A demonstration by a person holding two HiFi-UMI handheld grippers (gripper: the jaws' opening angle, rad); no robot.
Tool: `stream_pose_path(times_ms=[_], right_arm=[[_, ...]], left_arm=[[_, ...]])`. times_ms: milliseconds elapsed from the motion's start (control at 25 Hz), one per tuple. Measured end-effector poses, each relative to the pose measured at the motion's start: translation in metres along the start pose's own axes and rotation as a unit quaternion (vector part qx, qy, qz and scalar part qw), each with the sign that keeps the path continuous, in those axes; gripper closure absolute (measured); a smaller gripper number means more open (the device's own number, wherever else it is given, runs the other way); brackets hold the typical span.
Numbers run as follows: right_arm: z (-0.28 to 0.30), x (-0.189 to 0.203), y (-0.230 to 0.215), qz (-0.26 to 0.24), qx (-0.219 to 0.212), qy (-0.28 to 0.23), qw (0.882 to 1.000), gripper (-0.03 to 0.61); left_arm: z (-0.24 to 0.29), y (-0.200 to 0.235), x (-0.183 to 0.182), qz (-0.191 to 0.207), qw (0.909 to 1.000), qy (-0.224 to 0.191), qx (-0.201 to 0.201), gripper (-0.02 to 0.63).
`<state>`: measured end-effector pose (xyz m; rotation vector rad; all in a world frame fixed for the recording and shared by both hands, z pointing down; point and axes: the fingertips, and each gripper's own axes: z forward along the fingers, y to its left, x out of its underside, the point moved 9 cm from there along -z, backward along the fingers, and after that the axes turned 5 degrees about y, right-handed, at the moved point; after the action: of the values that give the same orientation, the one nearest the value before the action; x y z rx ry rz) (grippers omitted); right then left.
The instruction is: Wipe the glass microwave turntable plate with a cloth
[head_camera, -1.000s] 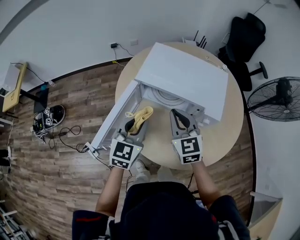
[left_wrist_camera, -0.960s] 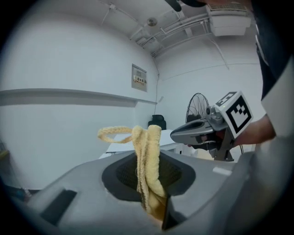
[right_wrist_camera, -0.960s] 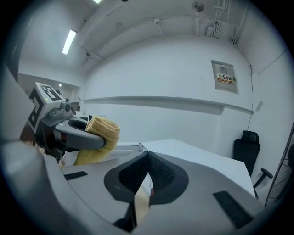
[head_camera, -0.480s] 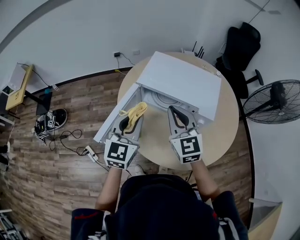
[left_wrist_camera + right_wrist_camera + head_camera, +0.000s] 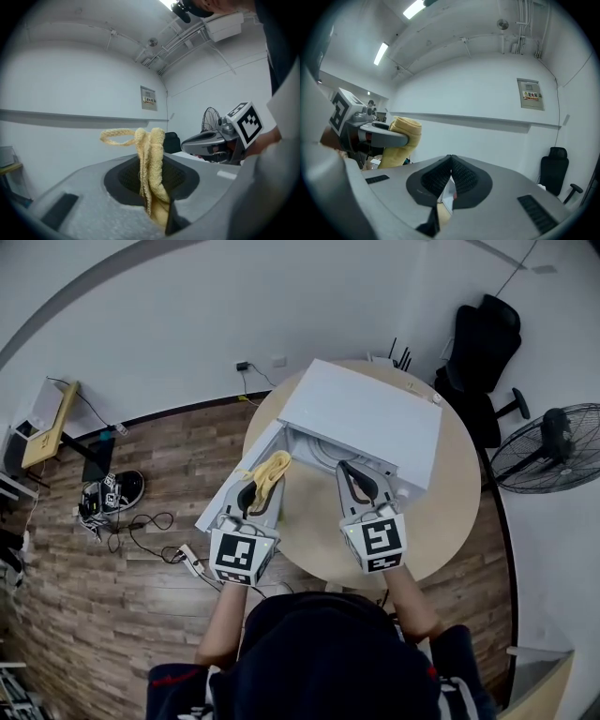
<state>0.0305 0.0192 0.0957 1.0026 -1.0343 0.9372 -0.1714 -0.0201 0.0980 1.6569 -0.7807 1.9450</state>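
Note:
A white microwave [image 5: 366, 413] stands on the round table [image 5: 450, 512] with its door [image 5: 234, 486] swung open to the left. Inside the cavity I see part of the glass turntable plate [image 5: 323, 448]. My left gripper [image 5: 255, 488] is shut on a yellow cloth [image 5: 272, 468], held in front of the opening; the cloth [image 5: 151, 159] bunches up between the pads with a loop sticking out. My right gripper [image 5: 356, 476] hovers beside it at the opening, shut with nothing in it [image 5: 450, 176]. Both point level, above the table.
A black office chair [image 5: 483, 343] and a floor fan [image 5: 553, 446] stand right of the table. Cables and a power strip [image 5: 183, 554] lie on the wood floor at left, near shoes [image 5: 112, 493]. A white wall lies behind the microwave.
Both grippers have risen together in front of the microwave. The cloth stays clamped in the left gripper, and the right gripper stays shut.

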Motion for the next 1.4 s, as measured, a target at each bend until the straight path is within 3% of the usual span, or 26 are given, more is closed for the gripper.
stream_pose_path(times_ms=[1400], right_arm=[[-0.007, -0.009, 0.004, -0.012, 0.004, -0.016, 1.000, 0.568]], left_arm=[[-0.009, -0.002, -0.007, -0.009, 0.9999, -0.005, -0.003, 0.532]])
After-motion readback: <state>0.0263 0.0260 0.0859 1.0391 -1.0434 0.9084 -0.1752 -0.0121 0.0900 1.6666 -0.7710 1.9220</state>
